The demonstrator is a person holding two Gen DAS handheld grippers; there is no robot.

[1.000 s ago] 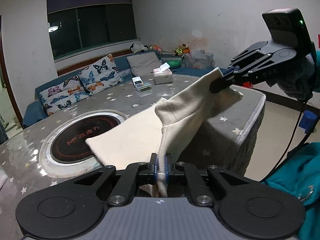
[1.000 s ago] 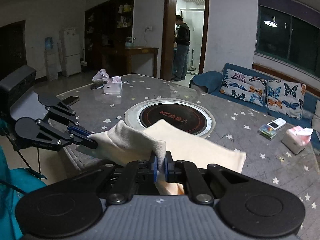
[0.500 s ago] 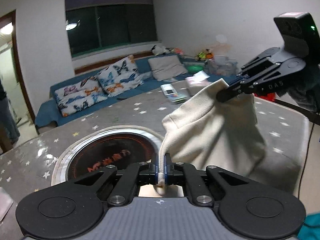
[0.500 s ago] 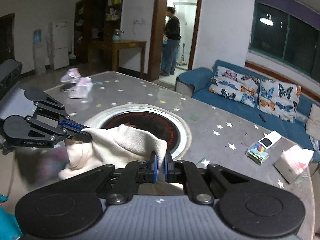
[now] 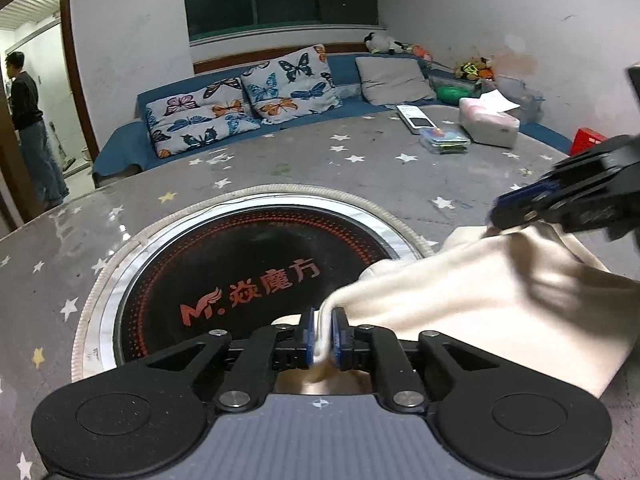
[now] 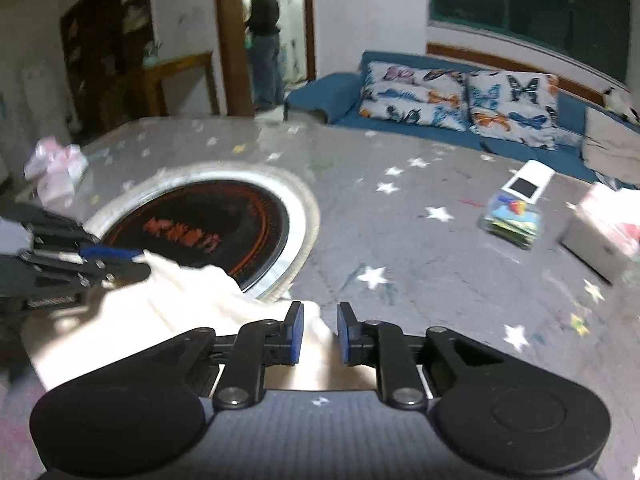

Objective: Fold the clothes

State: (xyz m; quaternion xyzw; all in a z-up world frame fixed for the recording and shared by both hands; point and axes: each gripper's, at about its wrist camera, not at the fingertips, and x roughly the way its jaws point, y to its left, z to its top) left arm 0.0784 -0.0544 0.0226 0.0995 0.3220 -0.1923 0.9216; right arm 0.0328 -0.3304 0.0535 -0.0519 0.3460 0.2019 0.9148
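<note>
A cream cloth point(image 5: 480, 300) lies folded over on the grey starred table point(image 5: 360, 184), beside the round black hotplate point(image 5: 248, 276). My left gripper point(image 5: 323, 336) is shut on a corner of the cloth, low over the table. My right gripper point(image 6: 318, 334) is open, its pads apart by a small gap, with the cloth point(image 6: 168, 312) lying loose under and left of it. In the left wrist view the right gripper point(image 5: 496, 220) sits at the cloth's far corner. In the right wrist view the left gripper point(image 6: 136, 262) pinches the cloth's left end.
A tissue box point(image 5: 488, 124), a white device point(image 5: 416, 118) and a clear box of coloured items point(image 5: 444, 140) stand at the table's far right. Another tissue pack point(image 6: 56, 168) lies at the far left. A sofa with butterfly pillows point(image 5: 240, 104) stands behind. A person point(image 6: 262, 32) stands in the doorway.
Both grippers carried the cloth forward over the table and lowered it, folding it over. The right gripper has opened and let go of the cloth. The left gripper stays shut.
</note>
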